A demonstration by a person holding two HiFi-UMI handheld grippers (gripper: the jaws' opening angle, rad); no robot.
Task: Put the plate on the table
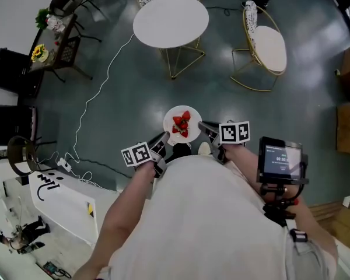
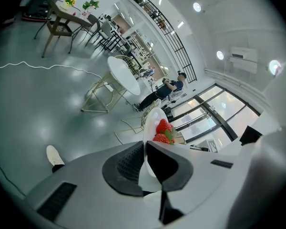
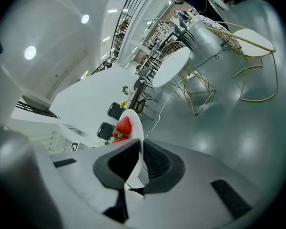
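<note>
**Plate of strawberries gripped from both sides, above the floor**

In the head view the white plate sits at the centre of the frame. It is level and held in the air just in front of the person's body, with red strawberries heaped on it. The left tongs grip its lower-left rim and the right tongs grip its right rim. The left gripper view shows the left tongs' jaws closed on the thin plate edge, with the rim running up between the dark pads. The right gripper view shows the right tongs' jaws pinched on the rim in the same way, with the strawberries just beyond. The round white table stands in the upper middle of the head view, well apart from the plate. A gold-framed chair stands to its right. A white cable trails across the grey floor at the left.
</note>
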